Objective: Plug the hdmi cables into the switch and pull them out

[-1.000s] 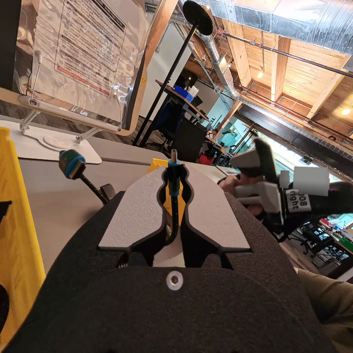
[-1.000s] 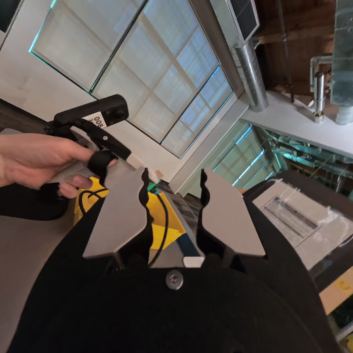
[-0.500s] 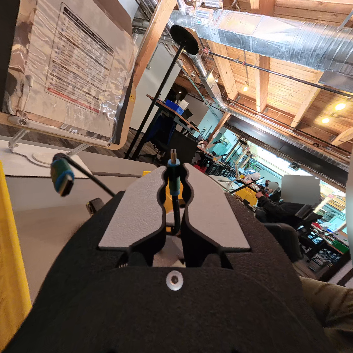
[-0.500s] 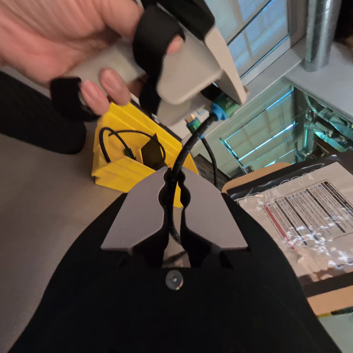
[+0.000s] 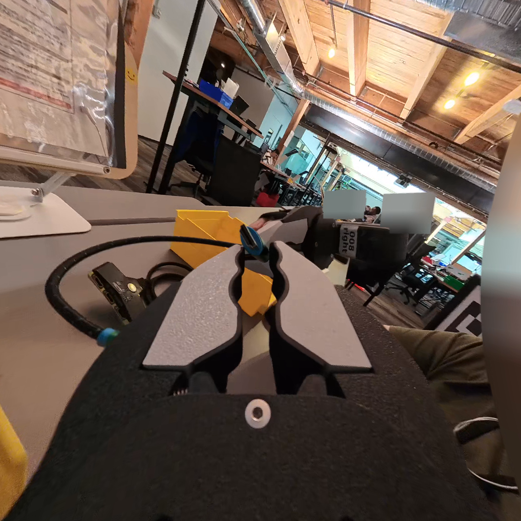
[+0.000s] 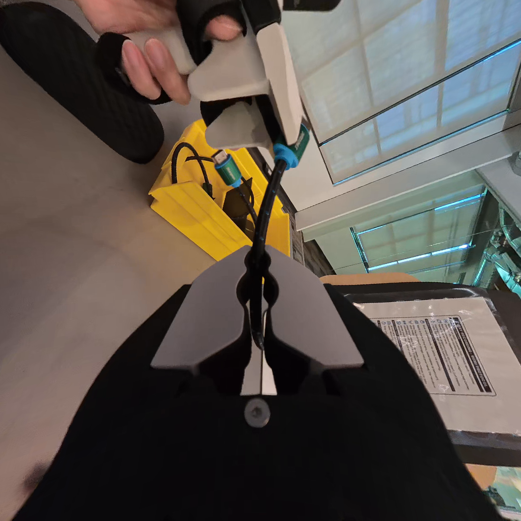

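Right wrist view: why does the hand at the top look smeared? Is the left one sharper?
Right wrist view: the hand is slightly motion-blurred, windows bright. Left wrist view: sharper middle, glaring ceiling lamps, lens-bent beams, a blurred pale shape at the right edge.

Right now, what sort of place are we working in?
Probably an open-plan workshop office: rows of desks and office chairs, exposed wood beams with ducting, and large windows.

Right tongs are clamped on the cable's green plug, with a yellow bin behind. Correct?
Not quite. The right tongs are clamped on the black cable itself, well short of its green plug. The yellow bin does lie behind. The right wrist view shows it.
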### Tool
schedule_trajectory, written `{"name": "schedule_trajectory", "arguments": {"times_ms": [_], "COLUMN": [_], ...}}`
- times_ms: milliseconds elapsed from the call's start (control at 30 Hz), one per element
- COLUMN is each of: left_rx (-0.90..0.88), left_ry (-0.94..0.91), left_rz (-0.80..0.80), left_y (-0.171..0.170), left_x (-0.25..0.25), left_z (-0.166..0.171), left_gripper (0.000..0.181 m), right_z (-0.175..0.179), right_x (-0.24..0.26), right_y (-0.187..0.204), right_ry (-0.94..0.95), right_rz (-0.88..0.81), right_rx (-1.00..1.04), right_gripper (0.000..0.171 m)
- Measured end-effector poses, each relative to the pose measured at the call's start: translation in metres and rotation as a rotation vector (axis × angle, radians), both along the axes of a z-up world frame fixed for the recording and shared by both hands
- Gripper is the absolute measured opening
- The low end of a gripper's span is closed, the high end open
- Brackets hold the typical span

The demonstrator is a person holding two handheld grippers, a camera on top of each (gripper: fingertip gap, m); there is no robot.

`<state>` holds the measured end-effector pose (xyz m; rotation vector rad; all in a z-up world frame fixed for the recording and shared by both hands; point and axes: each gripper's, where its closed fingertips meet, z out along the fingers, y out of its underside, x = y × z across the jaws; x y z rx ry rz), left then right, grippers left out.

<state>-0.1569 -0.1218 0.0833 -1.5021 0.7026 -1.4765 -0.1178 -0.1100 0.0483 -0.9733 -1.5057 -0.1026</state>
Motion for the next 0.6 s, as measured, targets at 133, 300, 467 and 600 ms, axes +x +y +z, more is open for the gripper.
{"name": "schedule_trajectory", "arguments": {"times_ms": [133, 300, 467, 600], "left_rx": [-0.033, -0.121, -0.205, -0.225], "left_ry": [-0.012, -0.157, -0.351, -0.390], "left_rz": [-0.025, -0.079, -0.067, -0.020], "left_y": [0.001, 0.003, 0.017, 0.031], "left_x": [0.005, 0.011, 0.006, 0.000], "left_z": [-0.005, -0.001, 0.010, 0.013], "left_gripper": [0.016, 0.012, 0.012, 0.012], "right_z": [-0.003, 0.007, 0.028, 0.048], "right_x": [0.005, 0.012, 0.014, -0.009], "right_y": [-0.001, 0.005, 0.006, -0.035], "right_ry": [-0.038, -0.002, 0.122, 0.211], "right_rz": [0.015, 0.005, -0.039, 0.114], "right_rx": [0.034, 0.172, 0.154, 0.136], "right_gripper": [0.003, 0.004, 0.024, 0.021]}}
